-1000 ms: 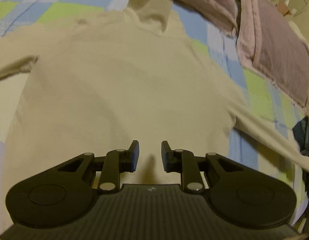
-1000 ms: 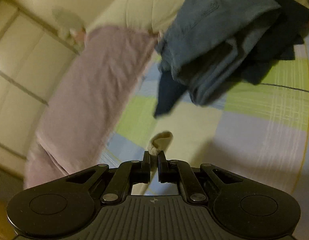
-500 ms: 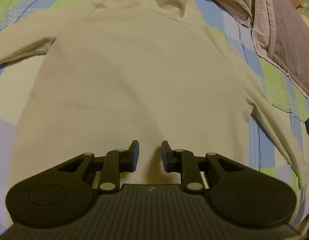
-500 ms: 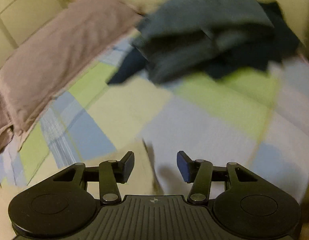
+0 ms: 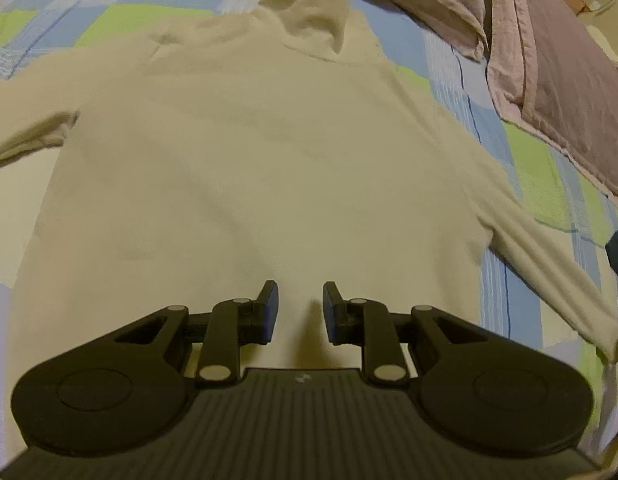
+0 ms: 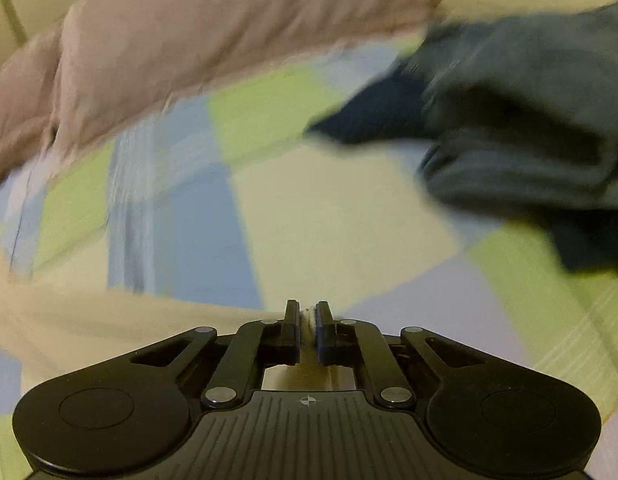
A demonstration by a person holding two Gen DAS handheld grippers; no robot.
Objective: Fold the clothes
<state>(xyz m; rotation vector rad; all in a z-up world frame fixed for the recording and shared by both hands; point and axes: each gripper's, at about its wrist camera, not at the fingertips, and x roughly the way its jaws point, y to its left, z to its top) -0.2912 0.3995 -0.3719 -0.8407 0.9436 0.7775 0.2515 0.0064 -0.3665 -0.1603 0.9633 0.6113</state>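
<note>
Cream sweater (image 5: 249, 168) lies flat on the bed (image 6: 349, 216), spread ahead of the left claw (image 5: 297, 306), jaws apart, empty. Right claw (image 6: 307, 320) pinches its sleeve cuff (image 6: 109, 320), trailing leftward. Likely sleeve fold: carry cuff across the body. Dark clothes (image 6: 529, 128) lie ahead-right.

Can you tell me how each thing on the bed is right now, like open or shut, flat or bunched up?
Cream sweater: spread flat, sleeves out sideways.
Sleeve end: pinched in the right gripper.
Left gripper: open, empty, over the sweater's lower part.
Right gripper: shut on the sleeve end.
Dark blue clothes: crumpled in a heap.
Checked bedsheet: laid flat.
Mauve pillows: lying along the bed's edge.
</note>
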